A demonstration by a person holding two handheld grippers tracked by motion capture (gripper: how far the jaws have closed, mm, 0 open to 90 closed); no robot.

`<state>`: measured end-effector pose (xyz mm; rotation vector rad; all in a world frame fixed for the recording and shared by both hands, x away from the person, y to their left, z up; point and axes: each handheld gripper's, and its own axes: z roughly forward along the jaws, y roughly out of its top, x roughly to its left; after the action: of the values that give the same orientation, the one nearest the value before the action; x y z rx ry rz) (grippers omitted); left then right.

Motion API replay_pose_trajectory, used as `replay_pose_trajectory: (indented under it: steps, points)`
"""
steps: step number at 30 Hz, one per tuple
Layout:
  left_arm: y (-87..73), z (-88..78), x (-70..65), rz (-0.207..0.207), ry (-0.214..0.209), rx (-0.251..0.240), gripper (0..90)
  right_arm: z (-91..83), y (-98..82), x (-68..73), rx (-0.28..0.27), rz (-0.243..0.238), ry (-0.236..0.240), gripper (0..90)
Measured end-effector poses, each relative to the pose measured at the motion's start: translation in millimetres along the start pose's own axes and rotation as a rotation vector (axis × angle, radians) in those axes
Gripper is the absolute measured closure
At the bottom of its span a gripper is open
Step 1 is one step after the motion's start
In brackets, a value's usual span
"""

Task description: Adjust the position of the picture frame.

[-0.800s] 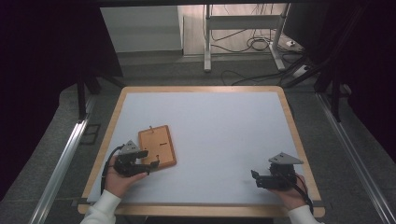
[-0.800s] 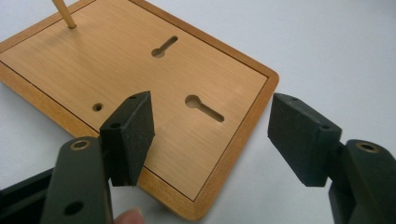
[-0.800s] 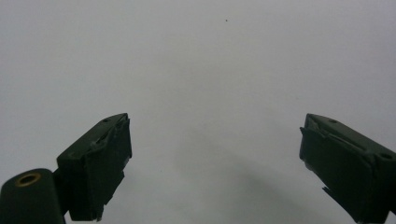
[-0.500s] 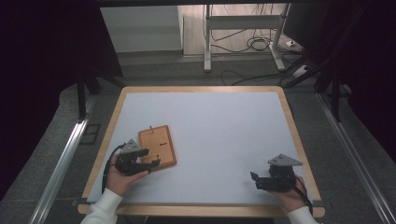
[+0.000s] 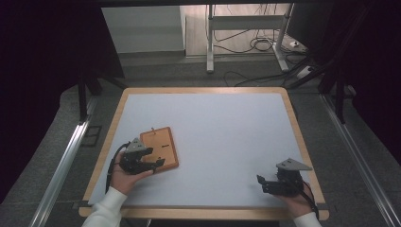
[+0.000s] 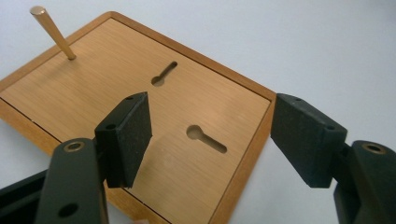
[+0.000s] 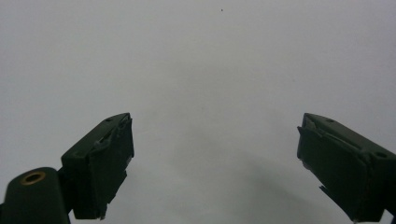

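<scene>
A: Where is the frame (image 5: 158,148) now?

B: It lies face down on the desk (image 5: 227,137), at the left side near the front edge. Its back shows two keyhole slots (image 6: 206,138), and a small brass peg (image 6: 52,32) stands tilted near one corner.

A: And the left gripper (image 5: 158,163)?

B: It is wide and holds nothing. It hovers over the near corner of the frame, one jaw above the back panel, the other outside the rim.

A: What can go wrong?

B: I think the frame is thin and flat, so the jaws may slide over the rim and only push it on the smooth desk. A grip at one corner may also let it swing.

A: The right gripper (image 5: 261,182)?

B: Also wide, empty, resting well apart at the right front.
</scene>
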<state>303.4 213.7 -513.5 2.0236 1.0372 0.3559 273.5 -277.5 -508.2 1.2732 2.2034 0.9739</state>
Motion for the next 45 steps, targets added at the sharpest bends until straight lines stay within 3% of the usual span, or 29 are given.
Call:
replay_pose_trajectory:
  steps: [9, 14, 21, 25, 39, 45]
  points:
    - [0.4, -1.9, -2.7, -0.008, 0.002, 0.015, 29.0, -1.1, -0.8, -0.8, -0.004, -0.016, 0.010, 13.0]
    - [0.0, -5.4, -0.4, -0.001, 0.009, -0.004, 27.9, -1.6, -0.3, 1.1, -0.012, -0.035, 0.001, 13.5]
    - [4.0, -4.2, 9.3, -0.024, 0.015, 0.012, 27.1, -2.1, -1.2, 2.1, -0.012, -0.036, -0.009, 13.6]
    - [5.2, -7.2, 15.7, -0.032, 0.051, -0.004, 27.6, -4.5, -2.0, 3.3, -0.017, -0.036, -0.020, 13.6]
    - [4.6, -7.2, 38.5, -0.066, 0.059, -0.009, 29.9, -7.2, -3.6, -1.5, -0.020, -0.017, -0.039, 13.6]
    - [9.6, -3.9, 46.2, -0.055, 0.080, -0.001, 31.6, -5.8, -3.4, 0.4, -0.018, -0.027, -0.037, 13.6]
